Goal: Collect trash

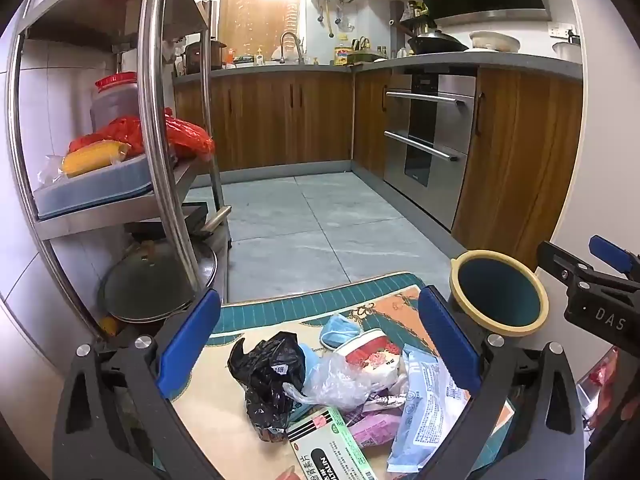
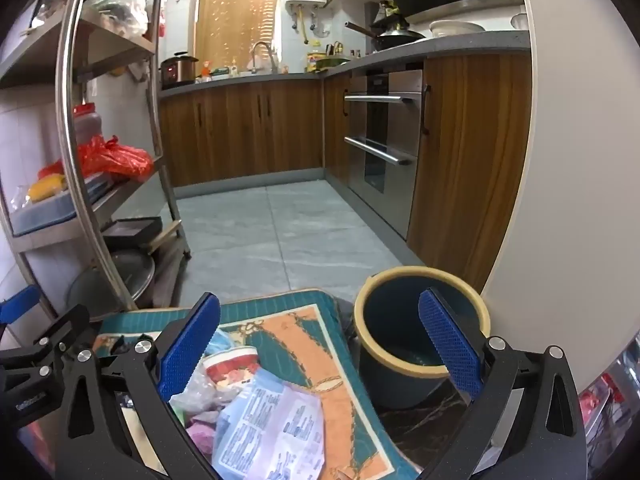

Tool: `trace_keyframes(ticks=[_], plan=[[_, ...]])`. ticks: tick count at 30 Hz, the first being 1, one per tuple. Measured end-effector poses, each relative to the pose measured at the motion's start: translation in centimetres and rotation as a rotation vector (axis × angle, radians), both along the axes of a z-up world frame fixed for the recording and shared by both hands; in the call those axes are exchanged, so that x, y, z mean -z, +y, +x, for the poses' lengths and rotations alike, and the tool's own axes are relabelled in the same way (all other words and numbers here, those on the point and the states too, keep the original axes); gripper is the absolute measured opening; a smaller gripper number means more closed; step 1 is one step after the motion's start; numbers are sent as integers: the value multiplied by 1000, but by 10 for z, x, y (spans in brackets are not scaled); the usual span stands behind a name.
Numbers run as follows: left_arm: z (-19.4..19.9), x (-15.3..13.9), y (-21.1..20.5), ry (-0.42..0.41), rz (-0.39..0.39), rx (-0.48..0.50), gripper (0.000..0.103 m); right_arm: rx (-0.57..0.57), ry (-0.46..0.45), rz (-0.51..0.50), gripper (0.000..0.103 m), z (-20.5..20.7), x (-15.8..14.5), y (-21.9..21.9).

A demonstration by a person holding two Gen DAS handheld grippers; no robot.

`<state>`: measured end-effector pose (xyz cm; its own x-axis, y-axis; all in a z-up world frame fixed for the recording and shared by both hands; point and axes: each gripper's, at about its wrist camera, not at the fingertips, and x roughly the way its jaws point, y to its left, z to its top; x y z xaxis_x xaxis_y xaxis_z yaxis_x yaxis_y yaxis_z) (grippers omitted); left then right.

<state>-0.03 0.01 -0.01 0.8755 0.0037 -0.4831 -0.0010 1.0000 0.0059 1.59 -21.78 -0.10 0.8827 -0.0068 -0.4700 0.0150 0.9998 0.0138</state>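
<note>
A pile of trash lies on a patterned mat (image 1: 280,312): a black plastic bag (image 1: 268,376), a clear plastic bag (image 1: 340,384), a blue face mask (image 1: 338,330), a red-and-white cup (image 1: 372,354), a pale blue wrapper (image 1: 424,404) and a green box (image 1: 332,448). A dark blue bin with a cream rim (image 1: 498,294) stands right of the mat. My left gripper (image 1: 320,340) is open above the pile. My right gripper (image 2: 320,344) is open, between the pile and the bin (image 2: 420,332); it also shows in the left wrist view (image 1: 592,276). The wrapper (image 2: 272,420) and cup (image 2: 230,368) lie below it.
A steel shelf rack (image 1: 160,128) stands at the left with a red bag (image 1: 160,132), a tray and pots. Wooden kitchen cabinets (image 1: 280,120) and an oven (image 1: 424,136) line the back and right. Grey tiled floor (image 1: 320,232) lies beyond the mat. A white wall (image 2: 568,200) is right of the bin.
</note>
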Motion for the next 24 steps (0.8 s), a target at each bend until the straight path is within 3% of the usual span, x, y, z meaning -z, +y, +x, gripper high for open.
trace_keyframes(ticks=[15,24], plan=[[-11,-1,-3,12,-1,-7,98,1,29,0,99,4,3,0],[2,5,0,32,7,-8,98,-4,33,4,99,3,2,1]])
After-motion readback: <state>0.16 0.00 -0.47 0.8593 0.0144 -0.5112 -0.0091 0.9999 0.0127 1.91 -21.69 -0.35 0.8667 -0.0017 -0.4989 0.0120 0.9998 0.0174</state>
